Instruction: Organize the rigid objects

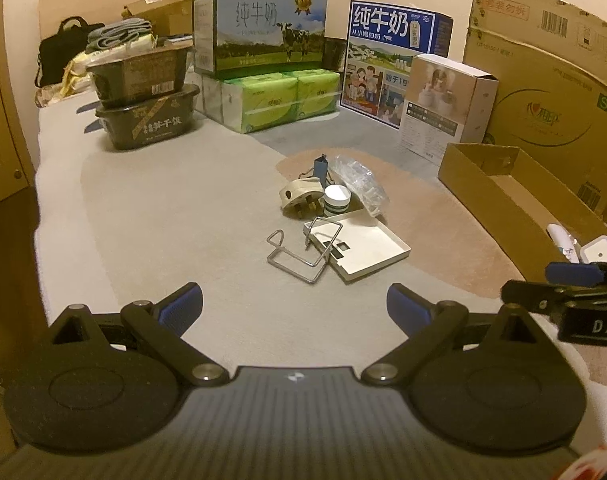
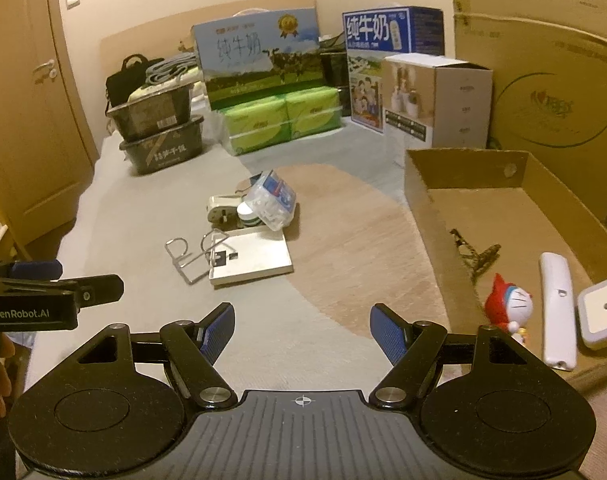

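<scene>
A small pile lies on the carpet ahead of both grippers: a bent wire frame (image 1: pixel 299 254) (image 2: pixel 191 256), a flat white tray (image 1: pixel 367 248) (image 2: pixel 259 260), a white plug adapter (image 1: pixel 297 196) (image 2: pixel 221 206), a small white jar (image 1: pixel 337 198) (image 2: pixel 247 216) and a clear plastic pack (image 1: pixel 357 180) (image 2: pixel 273 200). My left gripper (image 1: pixel 295 310) is open and empty, short of the wire frame. My right gripper (image 2: pixel 303 332) is also open and empty, beside the low cardboard box (image 2: pixel 435 236) (image 1: pixel 483 196). Inside the box lie a red-and-white toy (image 2: pixel 507 304), a long white device (image 2: pixel 557 308) and a square white device (image 2: pixel 601 312).
Two stacked black tubs (image 1: pixel 147 108) stand at the back left. Milk cartons (image 1: pixel 259 28) on green tissue packs (image 1: pixel 279 100), a white carton (image 1: pixel 443 104) and a large cardboard box (image 1: pixel 543 80) line the back and right. A wooden door (image 2: pixel 31 120) is at the left.
</scene>
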Available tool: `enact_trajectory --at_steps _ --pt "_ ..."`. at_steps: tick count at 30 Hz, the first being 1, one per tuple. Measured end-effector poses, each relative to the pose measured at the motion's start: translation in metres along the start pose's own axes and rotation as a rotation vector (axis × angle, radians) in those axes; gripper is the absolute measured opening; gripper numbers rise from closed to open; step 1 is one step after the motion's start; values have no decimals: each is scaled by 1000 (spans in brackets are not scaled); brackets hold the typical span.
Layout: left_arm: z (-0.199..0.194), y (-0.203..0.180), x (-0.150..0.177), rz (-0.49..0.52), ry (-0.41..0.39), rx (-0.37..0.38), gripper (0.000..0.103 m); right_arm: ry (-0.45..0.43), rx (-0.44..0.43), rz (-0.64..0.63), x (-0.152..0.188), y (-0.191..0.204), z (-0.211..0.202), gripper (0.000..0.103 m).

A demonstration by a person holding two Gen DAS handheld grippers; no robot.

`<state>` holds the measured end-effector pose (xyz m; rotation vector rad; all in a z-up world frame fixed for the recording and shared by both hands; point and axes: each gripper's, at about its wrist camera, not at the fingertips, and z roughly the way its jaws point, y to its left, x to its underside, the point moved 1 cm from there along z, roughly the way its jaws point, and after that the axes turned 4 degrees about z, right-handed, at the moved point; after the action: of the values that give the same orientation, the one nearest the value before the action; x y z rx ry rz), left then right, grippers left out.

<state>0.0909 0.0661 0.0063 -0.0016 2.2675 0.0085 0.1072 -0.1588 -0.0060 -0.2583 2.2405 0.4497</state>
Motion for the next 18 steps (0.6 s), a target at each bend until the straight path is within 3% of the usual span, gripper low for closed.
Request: enact_trajectory --at_steps 14,18 --pt "49 25 -7 104 9 8 93 21 -47 -40 -5 13 51 75" --pt "65 31 -10 145 10 23 93 32 -62 -56 -9 16 71 80"
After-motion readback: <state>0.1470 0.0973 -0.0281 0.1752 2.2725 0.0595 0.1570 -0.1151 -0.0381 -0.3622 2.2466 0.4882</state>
